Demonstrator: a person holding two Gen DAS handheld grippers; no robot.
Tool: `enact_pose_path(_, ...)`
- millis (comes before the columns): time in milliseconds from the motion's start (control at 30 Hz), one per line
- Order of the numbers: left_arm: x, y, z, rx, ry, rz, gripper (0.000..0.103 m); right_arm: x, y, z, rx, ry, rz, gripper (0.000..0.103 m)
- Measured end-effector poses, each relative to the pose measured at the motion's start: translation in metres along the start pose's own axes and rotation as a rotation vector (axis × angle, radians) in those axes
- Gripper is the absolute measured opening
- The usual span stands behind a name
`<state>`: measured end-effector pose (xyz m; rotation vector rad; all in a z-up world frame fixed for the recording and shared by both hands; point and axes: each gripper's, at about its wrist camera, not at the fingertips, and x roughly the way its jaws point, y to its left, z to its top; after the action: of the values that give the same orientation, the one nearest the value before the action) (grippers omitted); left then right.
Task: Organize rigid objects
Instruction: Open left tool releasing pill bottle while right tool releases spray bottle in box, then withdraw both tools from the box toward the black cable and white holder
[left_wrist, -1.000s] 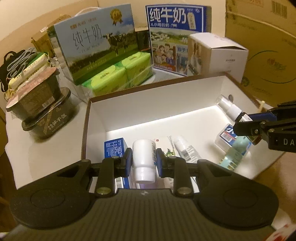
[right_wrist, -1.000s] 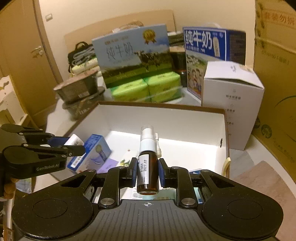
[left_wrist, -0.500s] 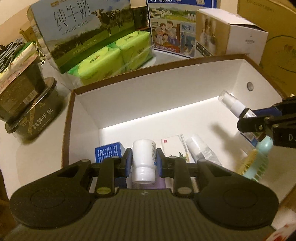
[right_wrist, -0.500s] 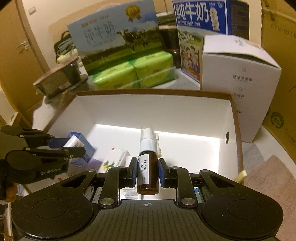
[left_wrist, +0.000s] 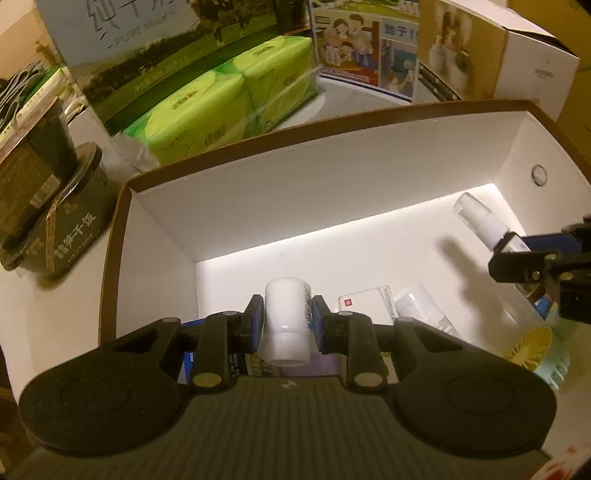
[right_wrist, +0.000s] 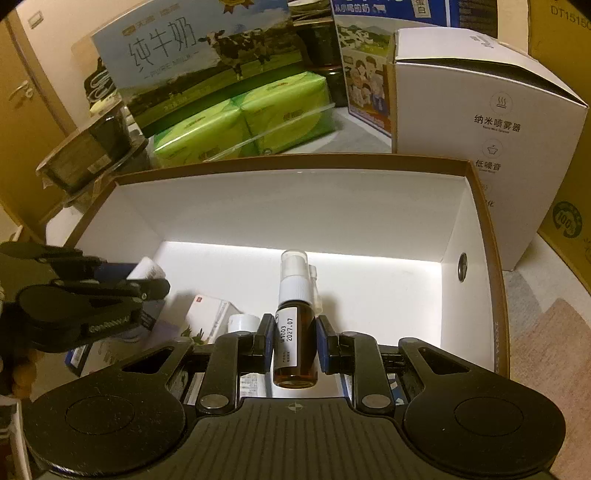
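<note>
The left tool (left_wrist: 287, 325) grips a white pill bottle (left_wrist: 286, 319) over the near left of the open white box (left_wrist: 332, 173). The right tool (right_wrist: 295, 345) clamps an amber spray bottle (right_wrist: 295, 332) above the box's right half. Each bottle is best lowered upright onto bare floor toward the back wall, clear of the small cartons (right_wrist: 207, 314) lying nearby, and released only once the base rests flat.
</note>
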<state>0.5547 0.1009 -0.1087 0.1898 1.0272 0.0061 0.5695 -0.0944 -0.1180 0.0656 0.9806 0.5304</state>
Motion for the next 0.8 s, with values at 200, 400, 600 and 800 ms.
enact_pose_path(200,0.001,0.006,-0.001,-0.033,0.001,-0.009,0.041,0.002,0.001,0.002,0.002,-0.001,-0.01,0.024)
enact_pose_path(400,-0.003,0.009,-0.002,-0.035,-0.006,0.0,0.042,0.006,0.0,0.004,0.033,0.006,0.0,0.024)
enact_pose_path(600,-0.009,0.014,-0.006,-0.038,-0.009,-0.011,0.042,0.004,-0.001,0.004,0.043,0.02,-0.009,0.025)
enact_pose_path(800,-0.017,0.015,-0.011,-0.035,-0.018,-0.018,0.042,-0.003,-0.002,0.001,0.04,0.015,-0.015,0.036)
